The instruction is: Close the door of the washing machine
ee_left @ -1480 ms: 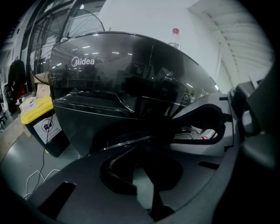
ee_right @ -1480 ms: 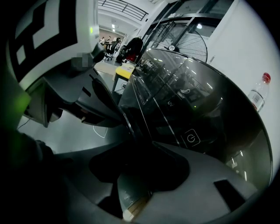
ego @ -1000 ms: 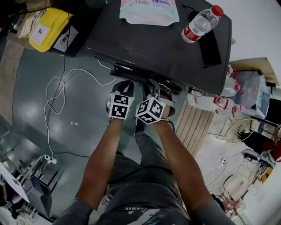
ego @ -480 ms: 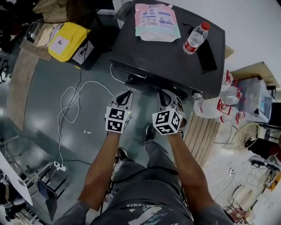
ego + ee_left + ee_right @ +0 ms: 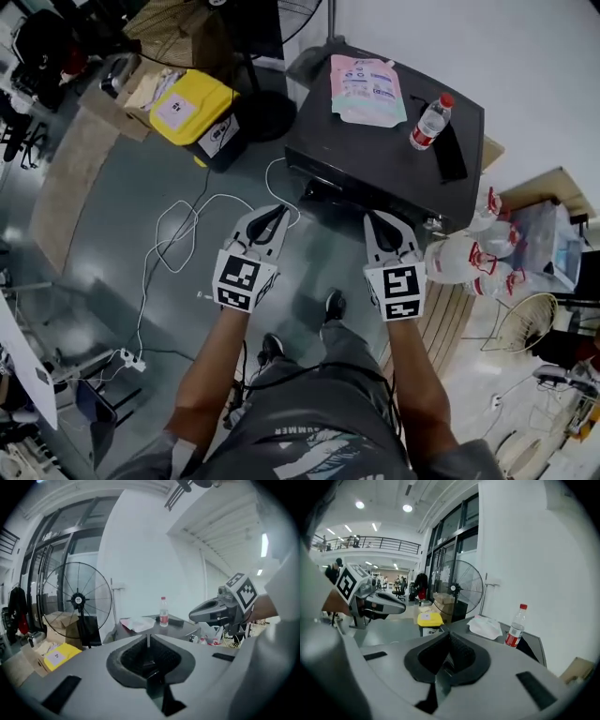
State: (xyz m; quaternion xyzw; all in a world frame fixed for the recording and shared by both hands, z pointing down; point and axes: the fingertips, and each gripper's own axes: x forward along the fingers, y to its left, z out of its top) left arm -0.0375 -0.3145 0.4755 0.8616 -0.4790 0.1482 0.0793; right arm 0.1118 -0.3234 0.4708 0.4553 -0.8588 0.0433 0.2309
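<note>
shows grey glossy floor (image 5: 103, 187) across the left, white wall (image 5: 525, 56) at upper right, standing fan (image 5: 77, 599) before tall windows (image 5: 58, 545), ceiling lights (image 5: 360, 505) upper left.

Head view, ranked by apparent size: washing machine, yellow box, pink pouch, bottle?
1. washing machine, largest by far.
2 and 3. yellow box and pink pouch look about alike. The box sits on the floor, farther from the camera, so I leave them unranked.
4. bottle, smallest.
</note>
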